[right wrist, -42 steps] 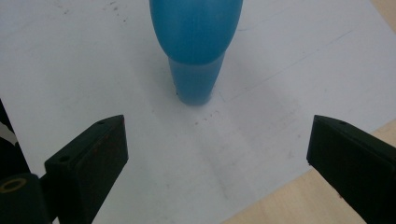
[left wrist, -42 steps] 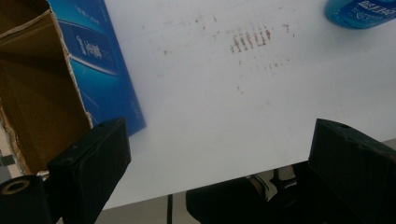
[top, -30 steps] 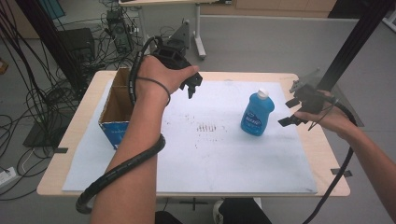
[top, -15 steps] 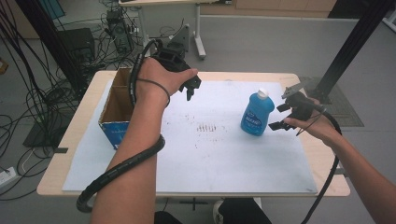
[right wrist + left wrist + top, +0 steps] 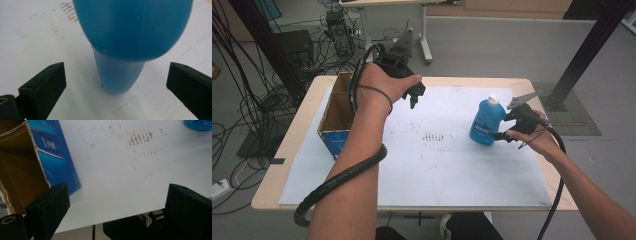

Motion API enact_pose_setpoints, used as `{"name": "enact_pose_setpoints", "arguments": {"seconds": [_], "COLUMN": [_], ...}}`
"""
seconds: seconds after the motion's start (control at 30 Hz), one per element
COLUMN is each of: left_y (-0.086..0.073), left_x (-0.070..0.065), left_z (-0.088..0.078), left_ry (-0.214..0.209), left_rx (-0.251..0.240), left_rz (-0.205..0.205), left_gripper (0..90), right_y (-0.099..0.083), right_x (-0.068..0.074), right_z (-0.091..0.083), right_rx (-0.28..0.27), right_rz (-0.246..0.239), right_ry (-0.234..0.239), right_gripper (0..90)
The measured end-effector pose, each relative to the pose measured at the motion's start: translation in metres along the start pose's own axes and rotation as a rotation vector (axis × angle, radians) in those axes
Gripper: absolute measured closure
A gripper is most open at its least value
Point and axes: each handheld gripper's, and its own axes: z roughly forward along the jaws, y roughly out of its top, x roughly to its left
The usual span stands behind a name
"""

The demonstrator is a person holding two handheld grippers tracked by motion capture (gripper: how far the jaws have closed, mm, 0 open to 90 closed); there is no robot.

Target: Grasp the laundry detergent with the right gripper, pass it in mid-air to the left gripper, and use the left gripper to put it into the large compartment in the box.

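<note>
- The blue bottle (image 5: 486,123) is standing upright on the white sheet (image 5: 437,165) that is covering the bench (image 5: 302,125), on the right part of it, with its white cap (image 5: 493,99) pointing up.
- The right gripper (image 5: 507,127) is sitting just beside the bottle, on the bottle's right side in the high view, and it is pointing toward the bottle at a low height.
- In the right gripper view the bottle (image 5: 125,45) is lying straight ahead between the two black jaws, which are standing wide apart; they have just been opening, and they are not yet touching the bottle on either side.
- The long axis of the bottle is running vertically, so the jaws are coming from the side and, in my judgement, they are going to close across the body of the bottle, not on the cap.
- The left gripper (image 5: 414,93) is hanging in the air over the far left part of the sheet, near the open cardboard box (image 5: 337,120), and well apart from the bottle.
- In the left gripper view its jaws are also standing wide, with nothing between them.
- The right hand (image 5: 537,140) is clearly the nearer one to the bottle, so I am judging that the grasp belongs to this hand.
- The next move is probably needing only a short push forward before the jaws are closing.
</note>
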Motion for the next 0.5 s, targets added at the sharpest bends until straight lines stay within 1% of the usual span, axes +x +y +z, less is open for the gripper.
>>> {"name": "enact_pose_setpoints", "arguments": {"seconds": [0.03,0.07,0.13,0.17,0.27,0.37,0.5], "left_y": [0.0,0.0,0.001,0.001,0.002,0.003,0.004], "left_x": [0.001,0.001,0.001,0.002,0.002,0.003,0.002], "left_z": [0.0,0.001,0.002,0.003,0.005,0.008,0.01], "left_ry": [0.001,0.0,0.002,0.001,0.001,0.001,0.003], "left_rx": [0.001,0.001,0.002,0.005,0.006,0.011,0.015], "left_rz": [-0.001,-0.002,-0.003,-0.002,-0.005,-0.005,-0.004], "left_gripper": [6.1,6.1,6.1,6.1,6.1,6.1,6.1], "right_y": [0.0,0.0,-0.003,-0.003,-0.008,-0.009,-0.012], "right_x": [0.0,0.0,0.001,0.001,0.002,0.003,0.003], "right_z": [0.0,0.0,0.003,0.003,0.009,0.012,0.018], "right_rx": [0.0,-0.019,-0.052,-0.052,-0.076,-0.077,-0.107], "right_rz": [0.0,-0.002,0.01,0.01,0.016,0.021,0.03], "right_ry": [0.0,0.0,-0.005,-0.005,-0.006,-0.003,-0.014], "right_gripper": [2.6,2.4,2.4,2.4,2.5,2.6,2.3]}}
